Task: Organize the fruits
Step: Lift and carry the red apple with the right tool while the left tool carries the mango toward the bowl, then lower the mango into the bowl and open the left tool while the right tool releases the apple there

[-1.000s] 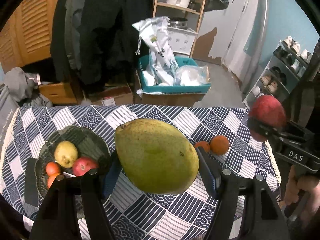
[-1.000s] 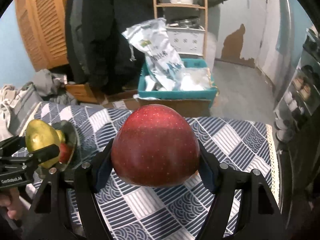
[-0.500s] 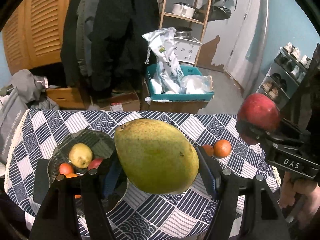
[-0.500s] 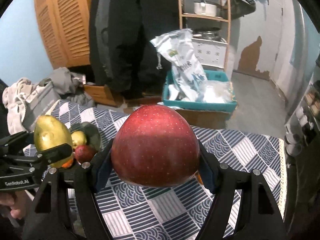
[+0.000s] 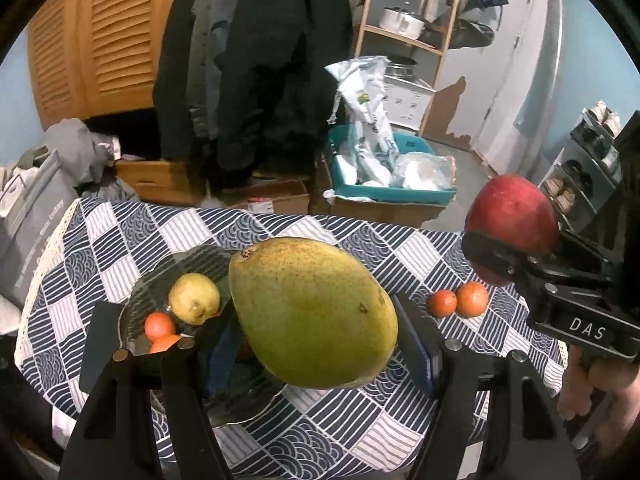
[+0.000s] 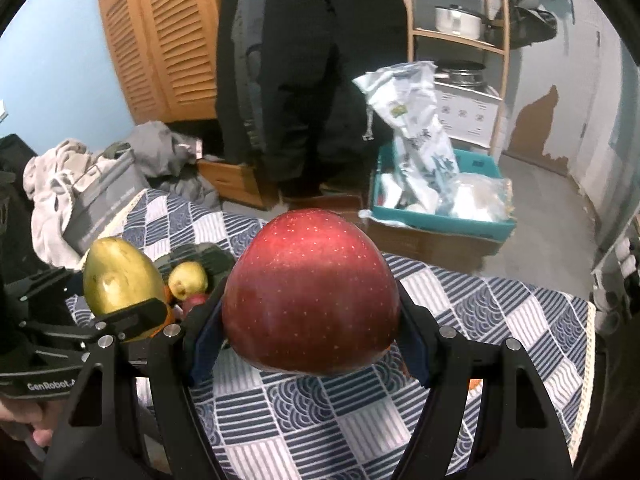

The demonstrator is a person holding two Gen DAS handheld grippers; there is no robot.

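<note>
Table: round top under a blue-and-white checked cloth point(image 5: 328, 432), spread below both grippers.
Glass plate: dark plate point(image 5: 136, 312) beyond the left gripper's left finger; it holds a yellow pear point(image 5: 194, 298), two small oranges point(image 5: 159, 326) and a small red fruit point(image 6: 194, 301).
Loose fruit: two more small oranges point(image 5: 472, 299), touching each other on the cloth, past the left gripper's right finger and below the right gripper.
Behind the table: a teal crate point(image 6: 440, 220) with white bags, dark coats on hangers, a wooden shelf with pots, slatted orange doors.
Left gripper point(image 5: 316, 344): pads pressed on both sides of a large green mango point(image 5: 314, 312), held in the air above the plate's near edge; the mango fills the gap and juts forward past the fingertips.
Right gripper point(image 6: 310, 344): pads clamped on the flanks of a red apple point(image 6: 311, 296), held clear above the cloth; the apple bulges up and forward of the fingers.
In the way: each held fruit hides the cloth straight ahead of its own fingers.
</note>
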